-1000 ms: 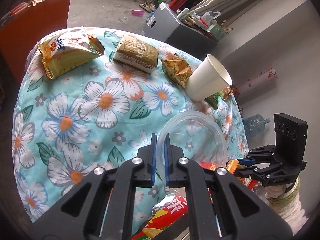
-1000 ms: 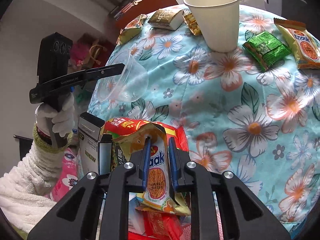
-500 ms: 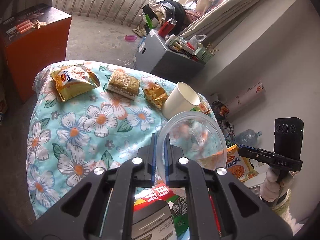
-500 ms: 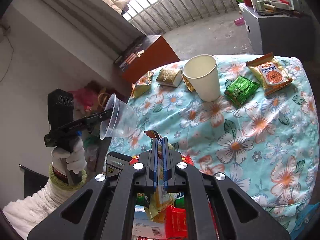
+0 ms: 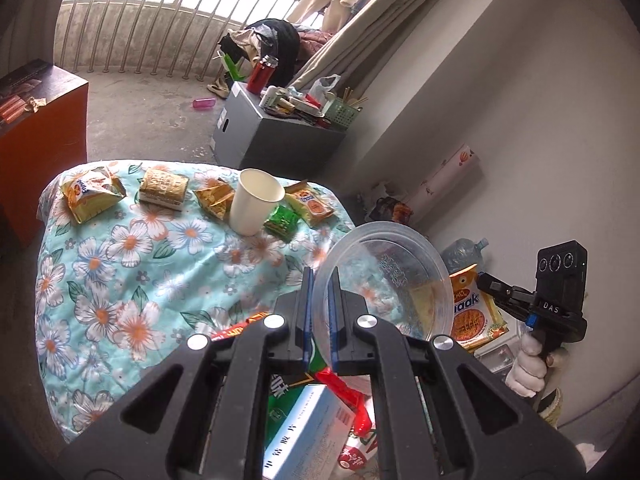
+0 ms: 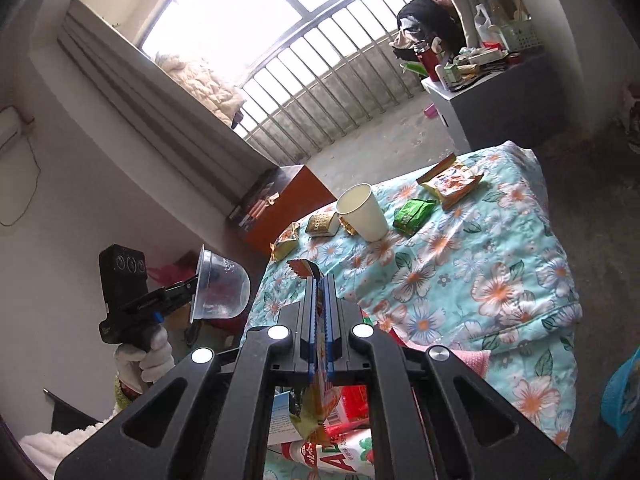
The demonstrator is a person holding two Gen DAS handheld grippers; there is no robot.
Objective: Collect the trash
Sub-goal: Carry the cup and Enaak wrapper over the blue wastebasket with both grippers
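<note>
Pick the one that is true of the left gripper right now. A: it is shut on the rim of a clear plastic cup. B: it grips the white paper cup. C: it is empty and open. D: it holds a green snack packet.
A: the left gripper has its jaws shut on the rim of the clear plastic cup, lifted off the table, while the white paper cup stands on the floral tablecloth.

A grey box-shaped cabinet (image 5: 256, 136) stands on the bare concrete floor (image 5: 152, 112), its top crowded with a red flask (image 5: 262, 70) and a green plastic basket (image 5: 340, 110). An orange-red wooden cabinet (image 5: 36, 120) stands at the left, beyond it a barred metal railing (image 5: 160, 20). Pale curtains (image 5: 360, 20) hang by the white wall (image 5: 520, 100).
</note>
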